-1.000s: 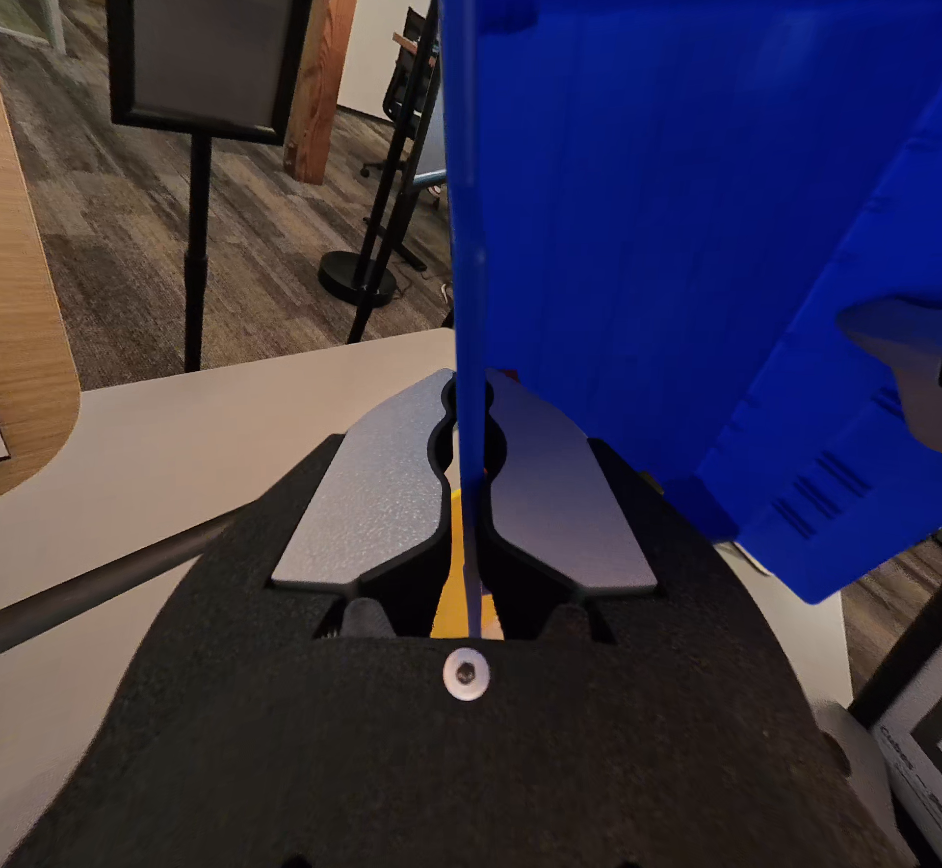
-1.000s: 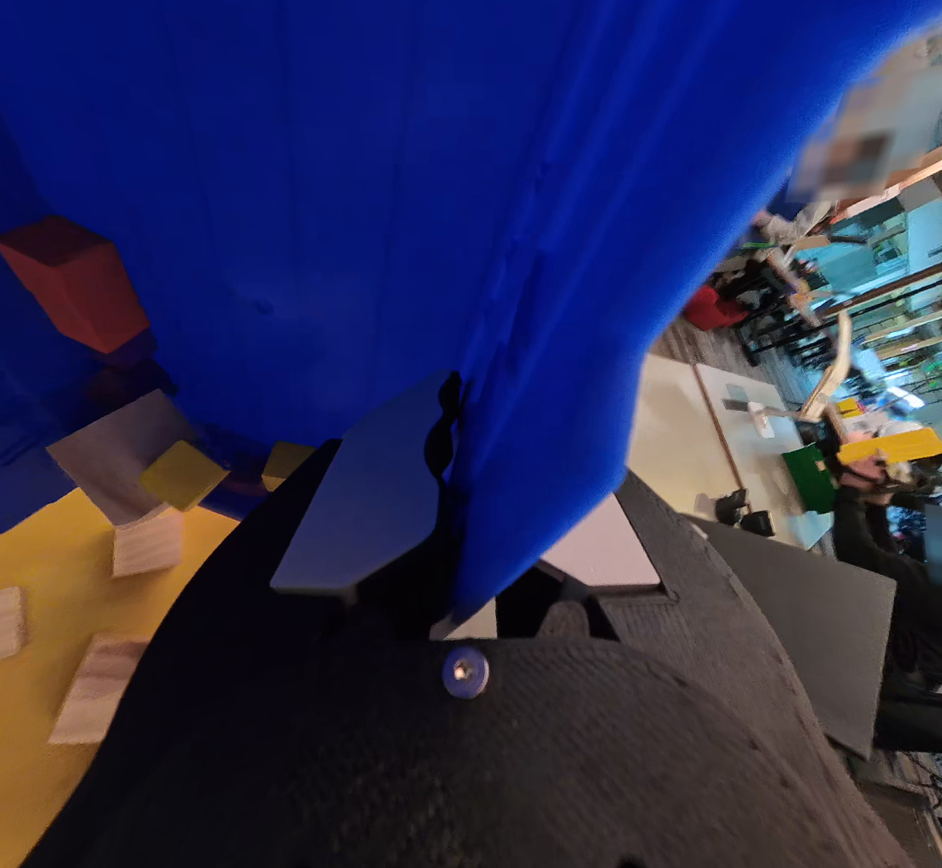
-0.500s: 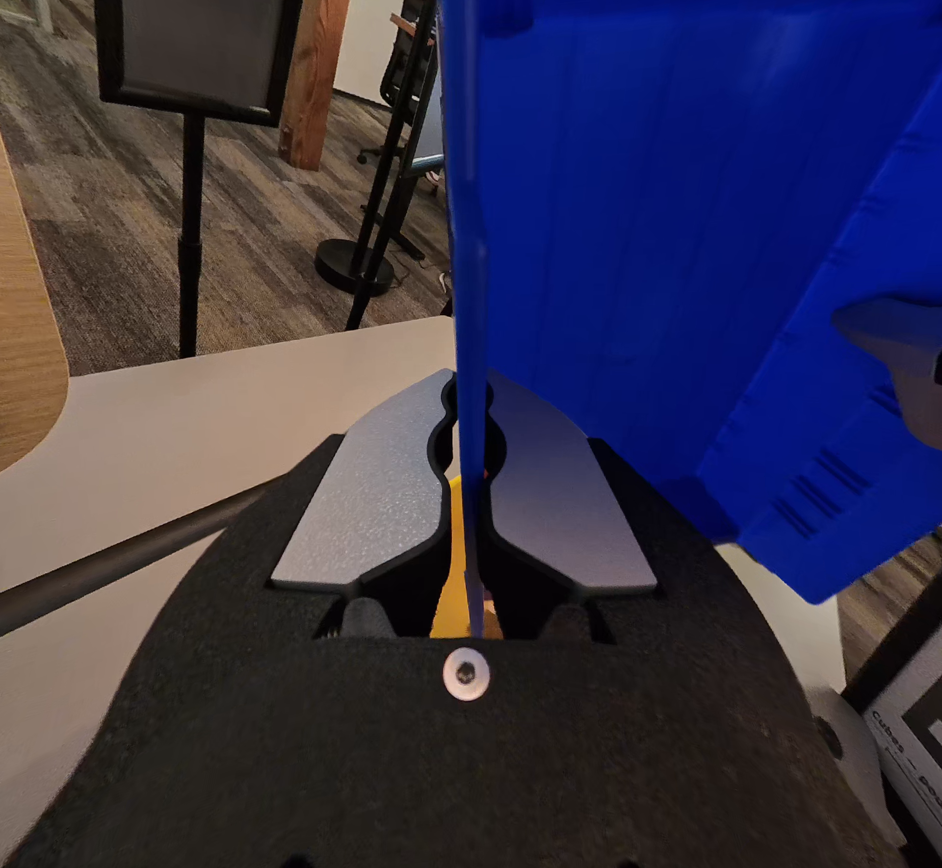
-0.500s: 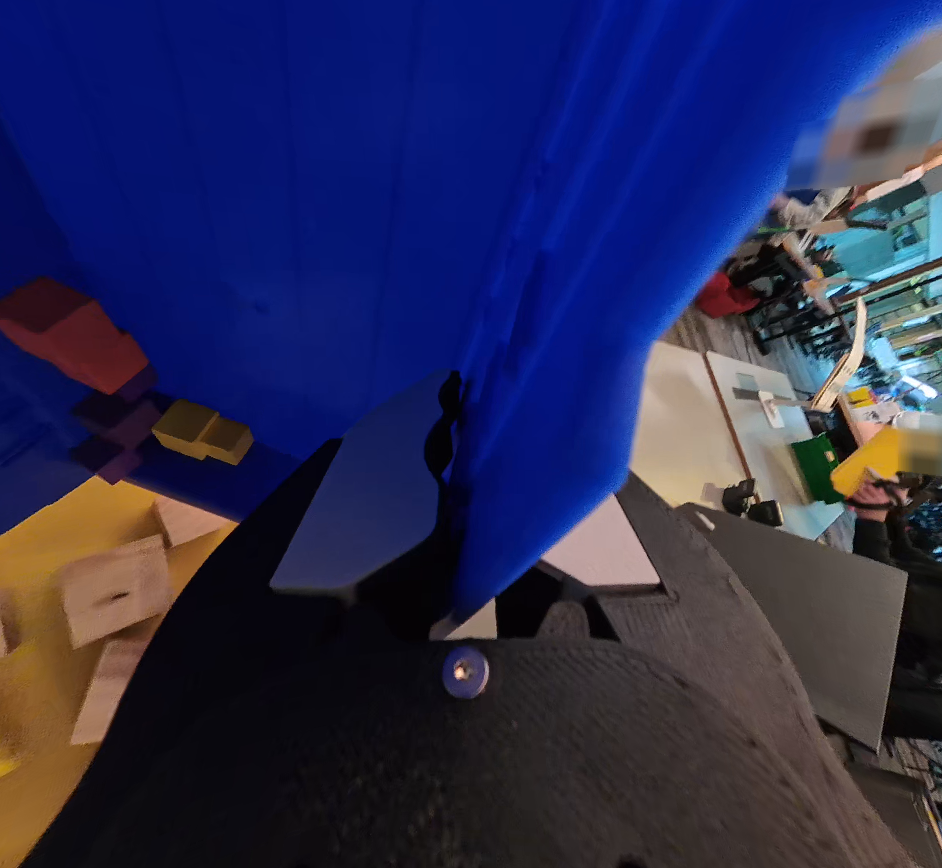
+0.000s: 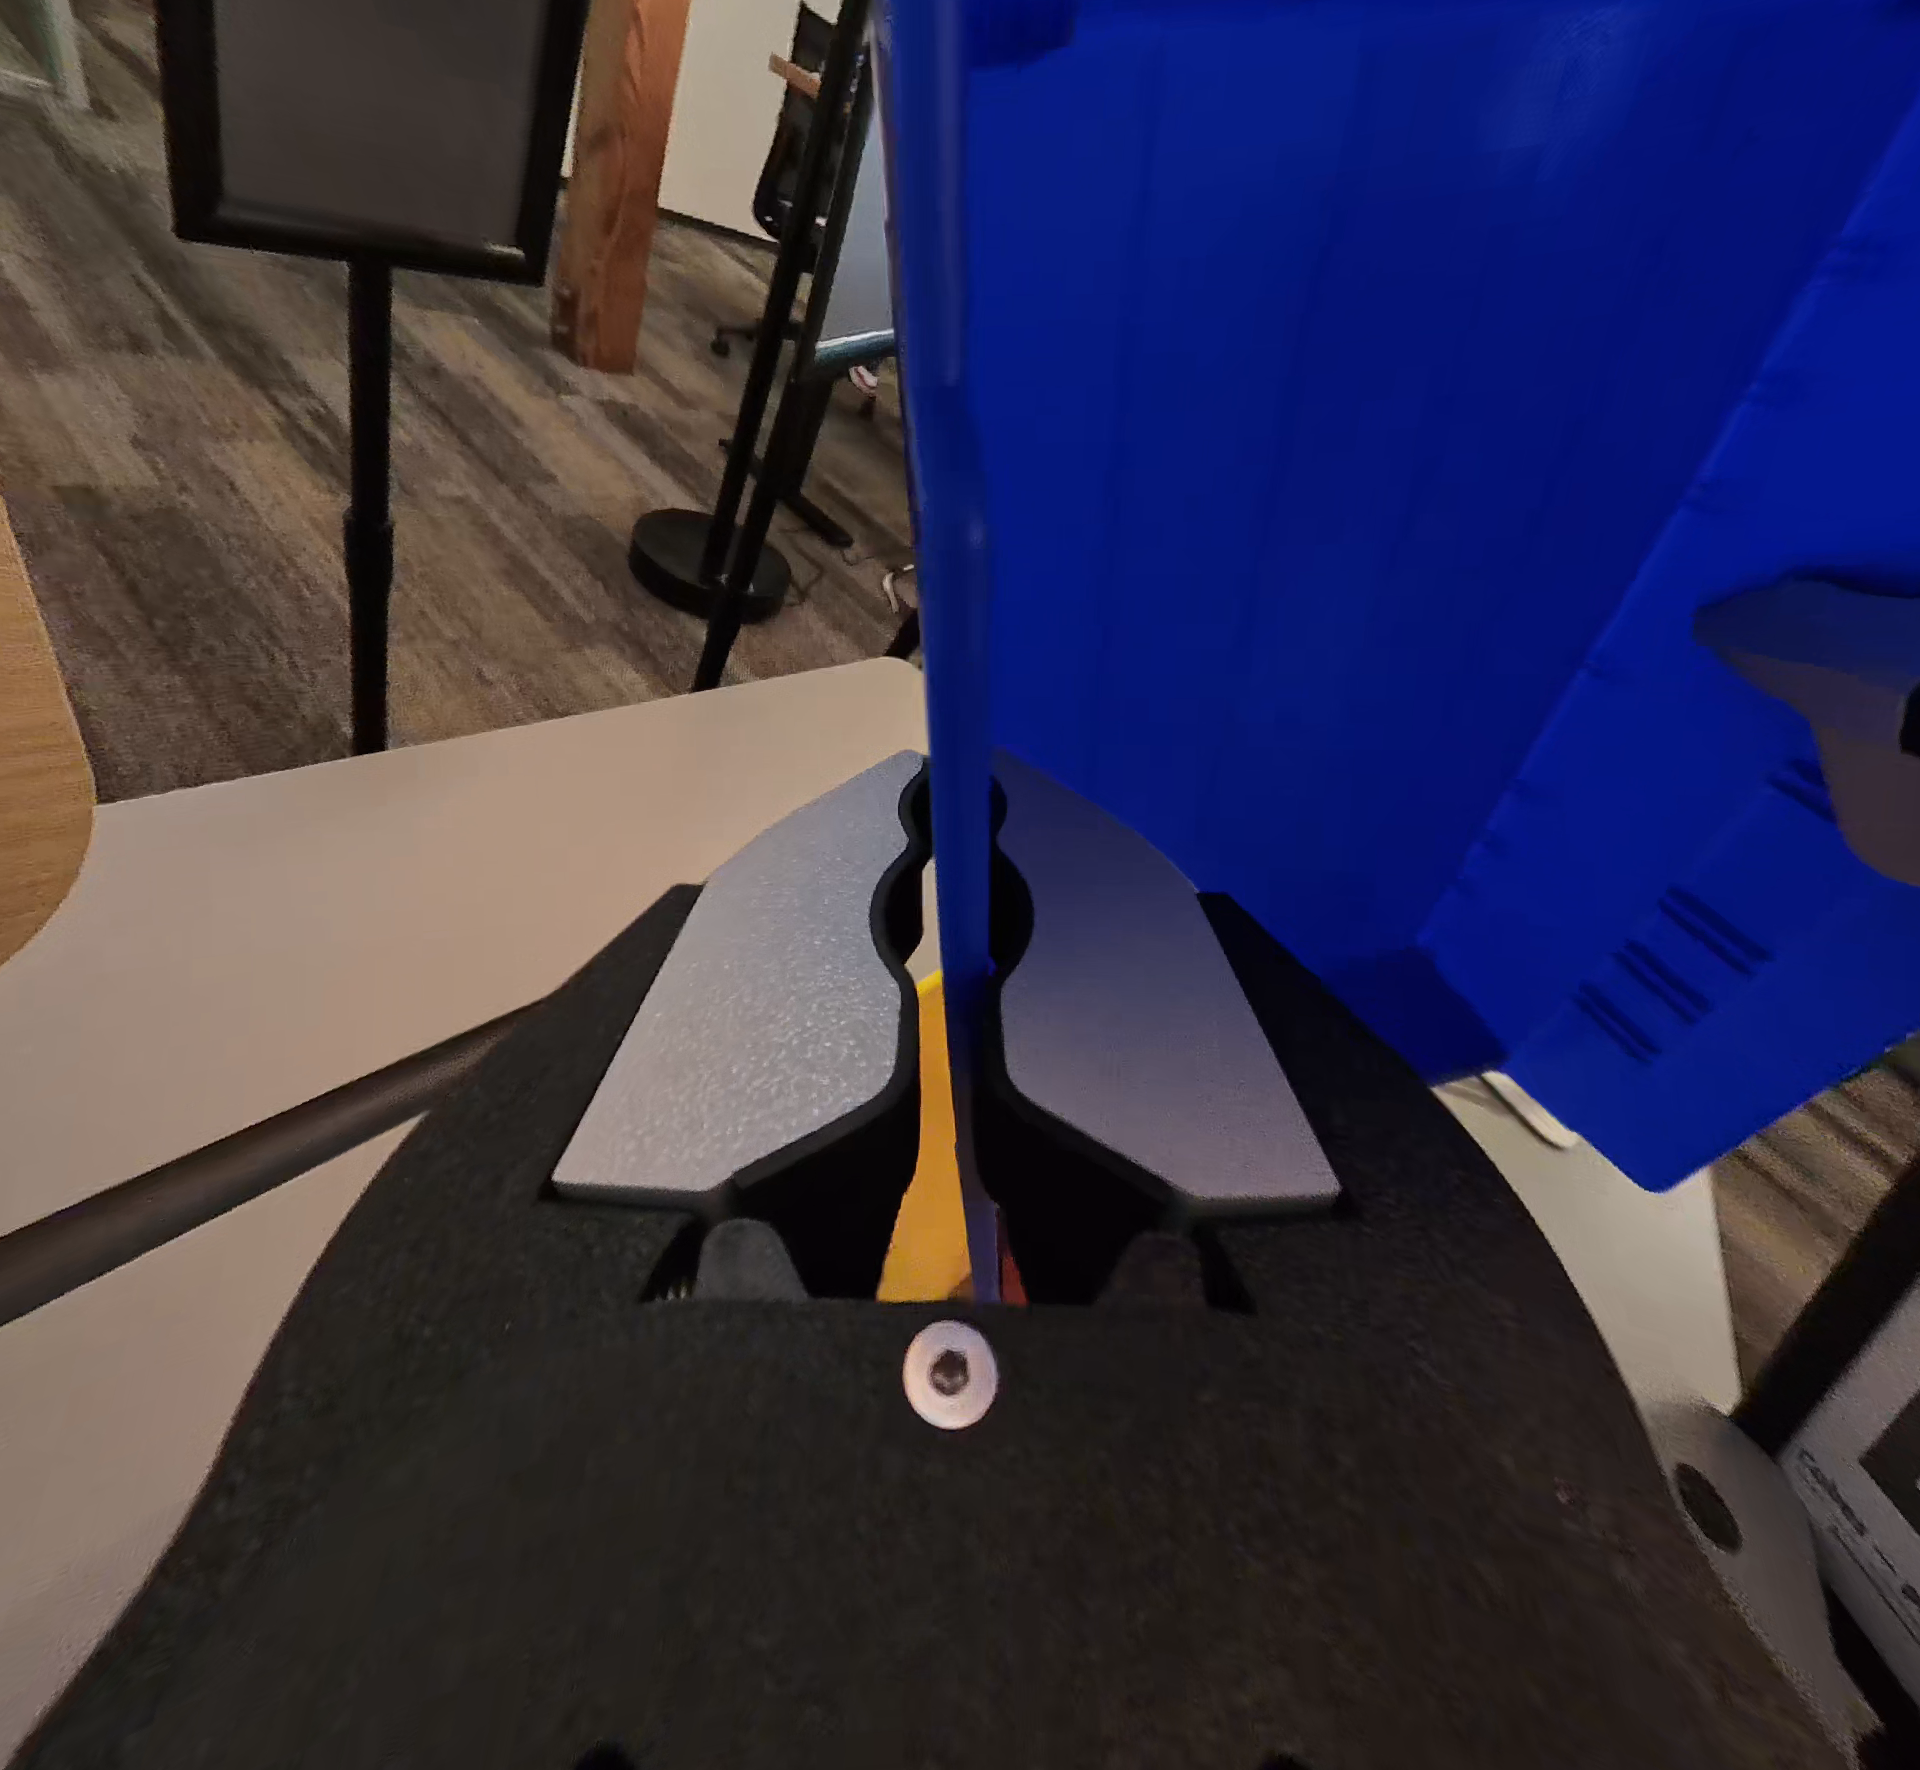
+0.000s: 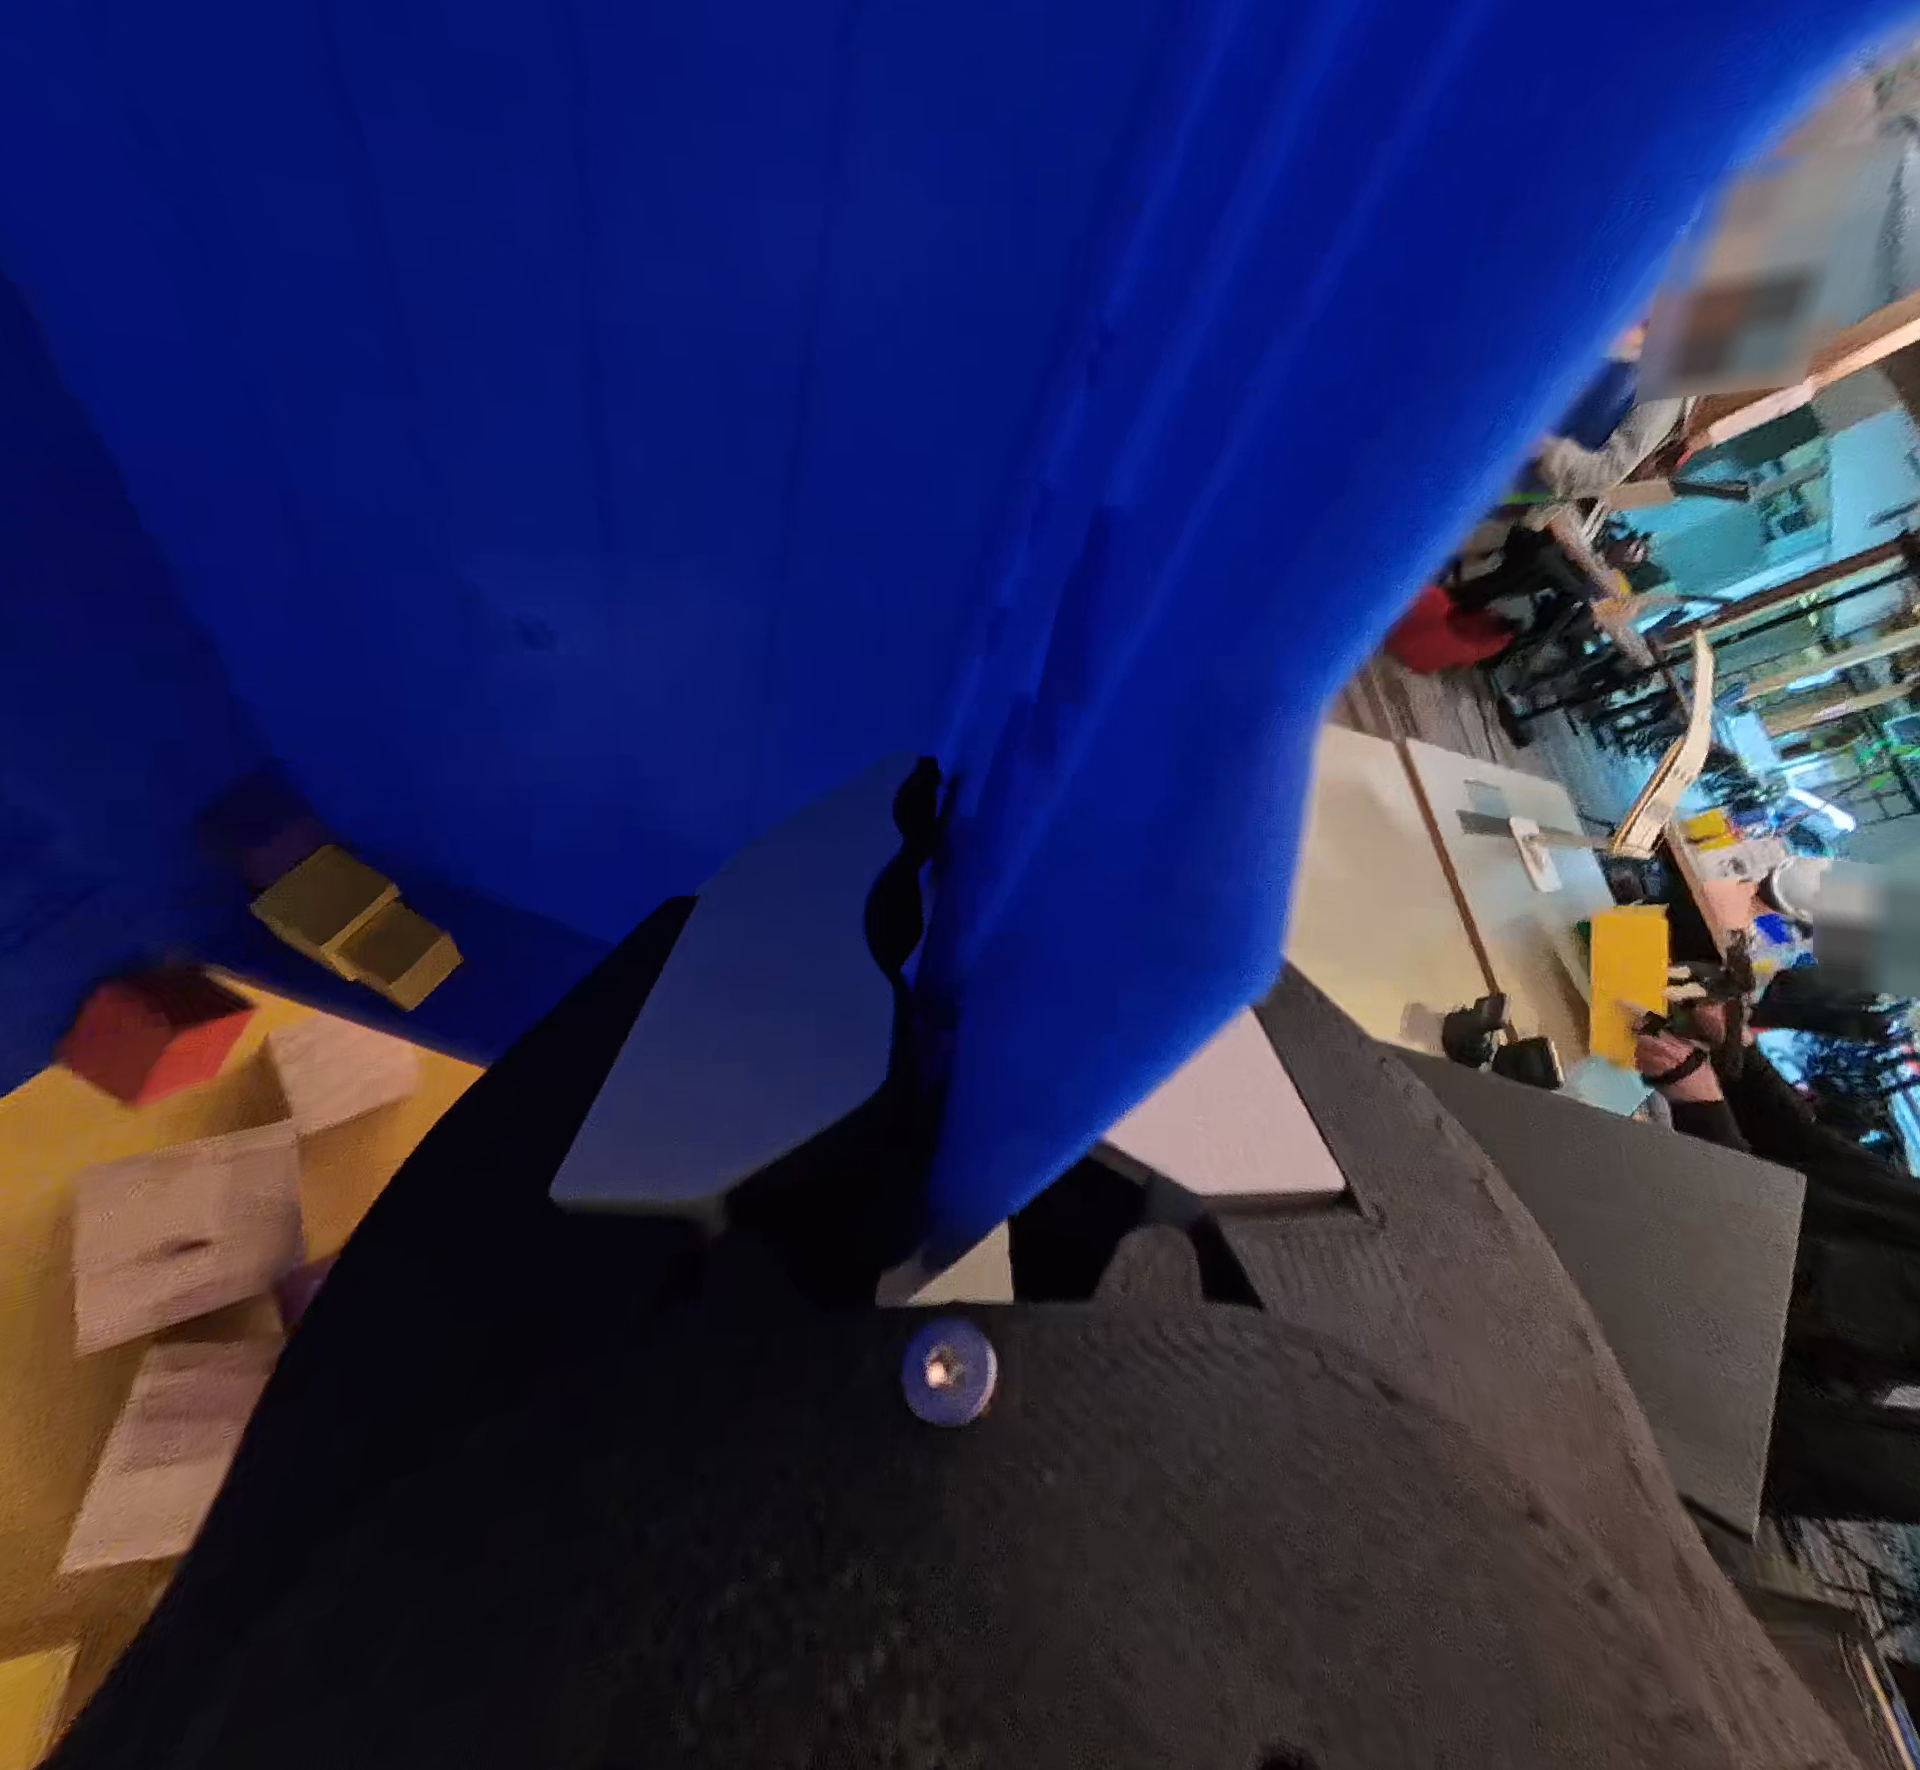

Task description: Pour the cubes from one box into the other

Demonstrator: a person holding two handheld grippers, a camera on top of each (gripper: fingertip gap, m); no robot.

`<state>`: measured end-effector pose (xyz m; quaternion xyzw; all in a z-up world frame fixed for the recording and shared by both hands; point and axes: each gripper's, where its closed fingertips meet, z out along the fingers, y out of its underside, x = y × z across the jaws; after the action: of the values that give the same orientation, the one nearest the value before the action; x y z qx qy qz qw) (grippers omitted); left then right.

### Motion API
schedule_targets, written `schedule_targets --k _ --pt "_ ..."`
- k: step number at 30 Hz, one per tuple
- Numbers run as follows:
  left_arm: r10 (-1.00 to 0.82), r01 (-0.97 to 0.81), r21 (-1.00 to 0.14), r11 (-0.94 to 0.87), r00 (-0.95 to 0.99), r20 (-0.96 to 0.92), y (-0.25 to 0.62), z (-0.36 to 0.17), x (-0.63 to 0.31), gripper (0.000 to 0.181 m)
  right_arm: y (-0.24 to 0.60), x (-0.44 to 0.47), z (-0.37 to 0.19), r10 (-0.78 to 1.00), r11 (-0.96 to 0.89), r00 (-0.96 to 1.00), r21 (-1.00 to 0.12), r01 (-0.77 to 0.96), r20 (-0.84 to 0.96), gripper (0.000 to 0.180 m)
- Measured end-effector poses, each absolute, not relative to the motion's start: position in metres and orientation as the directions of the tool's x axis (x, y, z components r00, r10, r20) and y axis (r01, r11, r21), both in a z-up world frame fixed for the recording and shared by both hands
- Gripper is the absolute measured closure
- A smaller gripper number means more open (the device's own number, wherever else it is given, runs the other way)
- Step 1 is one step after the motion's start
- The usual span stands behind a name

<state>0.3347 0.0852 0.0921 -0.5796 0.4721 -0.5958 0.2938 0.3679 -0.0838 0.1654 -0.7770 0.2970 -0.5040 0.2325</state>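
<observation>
Left gripper: both grey fingers are pressed onto a thin wall of the blue box, one finger on each side, so the jaws are nearly closed with only that wall between them. The wall's edge runs straight away from the camera toward 12 o'clock. The box is raised off the pale table and fills the view from 12 to 3 o'clock; its ribbed outer face slopes down toward 4 o'clock.

Right gripper: its jaws are likewise clamped on a wall of the same box, the outer finger partly hidden behind the blue plastic. The other gripper's grey finger shows at 3 o'clock in the left wrist view, touching the box.

In the right wrist view the box is tipped, its interior facing the camera, with its lower edge over the yellow box at 8 o'clock. Yellow cubes sit at that lower edge. A red cube and several plain wooden cubes lie in the yellow box. Motion blur hides their exact contact.
</observation>
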Motion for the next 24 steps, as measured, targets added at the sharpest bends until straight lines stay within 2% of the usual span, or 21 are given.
schedule_targets --k 1,3,6,9,12,15,18,21,24 --pt "-0.901 -0.211 -0.903 -0.375 -0.147 0.409 0.085 0.090 0.335 0.176 -0.085 0.369 0.162 -0.696 -0.716 0.322 -0.655 -0.242 0.642 0.171" --pt "-0.892 -0.225 -0.897 -0.380 -0.167 0.420 0.083 0.091 0.335 0.176 -0.087 0.366 0.159 -0.710 -0.703 0.346 -0.644 -0.301 0.613 0.171" --pt "-0.900 -0.182 -0.908 -0.376 -0.161 0.405 0.085 0.098 0.334 0.176 -0.084 0.367 0.173 -0.689 -0.722 0.303 -0.662 -0.202 0.658 0.171" --pt "-0.891 -0.206 -0.900 -0.383 -0.175 0.419 0.082 0.096 0.334 0.176 -0.088 0.365 0.165 -0.710 -0.703 0.345 -0.644 -0.301 0.614 0.171" --pt "-0.899 -0.151 -0.912 -0.381 -0.170 0.403 0.084 0.103 0.332 0.176 -0.083 0.362 0.181 -0.682 -0.727 0.281 -0.666 -0.168 0.675 0.171" --pt "-0.884 -0.183 -0.898 -0.401 -0.179 0.431 0.082 0.099 0.332 0.176 -0.087 0.360 0.170 -0.702 -0.711 0.325 -0.653 -0.260 0.634 0.171" --pt "-0.899 -0.115 -0.915 -0.386 -0.175 0.402 0.084 0.108 0.329 0.176 -0.084 0.358 0.185 -0.687 -0.722 0.266 -0.677 -0.143 0.676 0.171" --pt "-0.896 -0.155 -0.910 -0.384 -0.177 0.408 0.082 0.105 0.330 0.176 -0.089 0.359 0.175 -0.712 -0.700 0.304 -0.675 -0.233 0.633 0.171" --pt "-0.904 -0.119 -0.919 -0.375 -0.173 0.391 0.083 0.111 0.328 0.176 -0.086 0.358 0.185 -0.698 -0.711 0.266 -0.689 -0.140 0.665 0.171"
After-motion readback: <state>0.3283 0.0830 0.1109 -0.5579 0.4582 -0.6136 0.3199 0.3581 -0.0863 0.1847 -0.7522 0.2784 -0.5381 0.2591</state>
